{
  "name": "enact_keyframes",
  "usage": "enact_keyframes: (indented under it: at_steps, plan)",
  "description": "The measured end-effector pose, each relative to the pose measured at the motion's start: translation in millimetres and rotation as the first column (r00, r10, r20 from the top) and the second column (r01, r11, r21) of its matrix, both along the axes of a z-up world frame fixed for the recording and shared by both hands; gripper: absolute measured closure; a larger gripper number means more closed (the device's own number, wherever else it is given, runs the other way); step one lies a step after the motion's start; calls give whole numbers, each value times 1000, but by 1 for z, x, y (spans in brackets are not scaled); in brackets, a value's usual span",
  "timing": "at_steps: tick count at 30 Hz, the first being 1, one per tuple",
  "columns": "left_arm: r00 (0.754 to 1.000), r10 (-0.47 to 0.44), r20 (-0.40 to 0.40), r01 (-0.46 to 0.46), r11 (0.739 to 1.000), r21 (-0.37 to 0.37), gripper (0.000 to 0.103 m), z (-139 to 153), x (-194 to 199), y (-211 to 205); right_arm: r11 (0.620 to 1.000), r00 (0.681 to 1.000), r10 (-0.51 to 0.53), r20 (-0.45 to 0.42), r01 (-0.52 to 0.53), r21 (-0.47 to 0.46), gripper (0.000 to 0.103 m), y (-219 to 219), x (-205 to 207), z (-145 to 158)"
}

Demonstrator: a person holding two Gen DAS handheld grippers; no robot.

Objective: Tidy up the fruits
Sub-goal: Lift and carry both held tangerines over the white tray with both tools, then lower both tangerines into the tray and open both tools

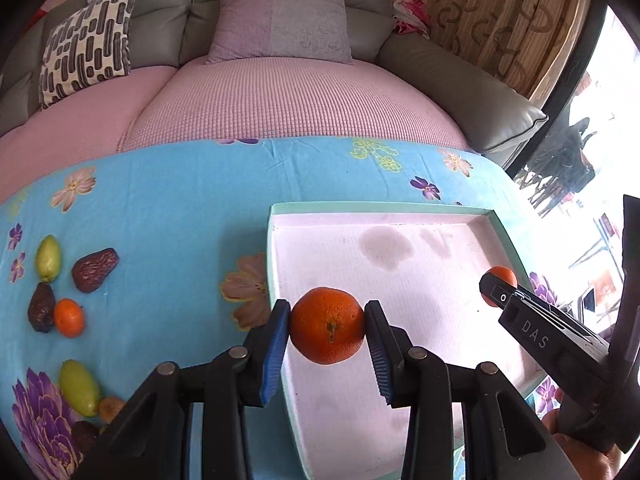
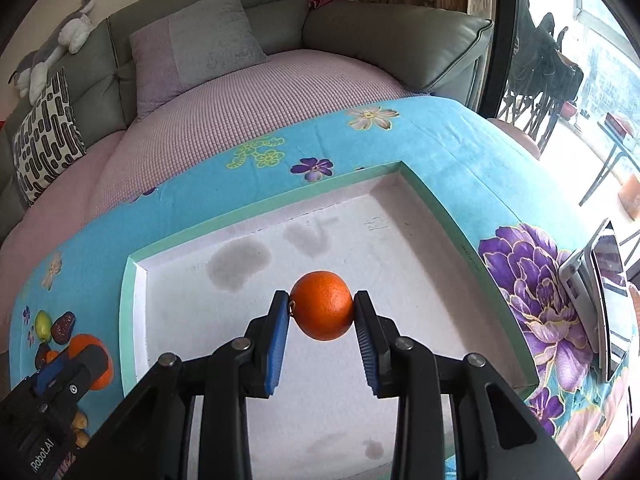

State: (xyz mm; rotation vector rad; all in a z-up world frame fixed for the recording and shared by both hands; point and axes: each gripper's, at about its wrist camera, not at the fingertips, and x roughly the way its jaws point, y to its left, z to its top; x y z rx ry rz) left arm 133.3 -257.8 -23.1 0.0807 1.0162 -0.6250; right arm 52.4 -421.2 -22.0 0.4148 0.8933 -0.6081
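Clamping an orange (image 1: 326,330), the left hand-held gripper (image 1: 327,330) hangs over the tray (image 1: 400,210). Right hand-held gripper (image 2: 322,312) pinches another orange (image 2: 322,305) above it

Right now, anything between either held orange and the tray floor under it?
Nothing visible. The left gripper holds an orange over the tray, near its left edge; the right gripper holds another orange over bare tray floor. Only stains lie below; the other fruit sits on the cloth.
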Motion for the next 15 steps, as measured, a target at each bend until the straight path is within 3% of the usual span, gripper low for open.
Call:
enact_keyframes:
  at_steps: [6, 15]
  plan:
    - [998, -68, 4, 67, 997, 35, 62, -24, 5, -40, 999, 999, -45, 5, 45, 21, 69, -16, -10, -8]
    - [998, -59, 5, 59, 997, 49, 62, -40, 7, -39, 992, 993, -117, -29, 118, 45, 69, -37, -19, -24]
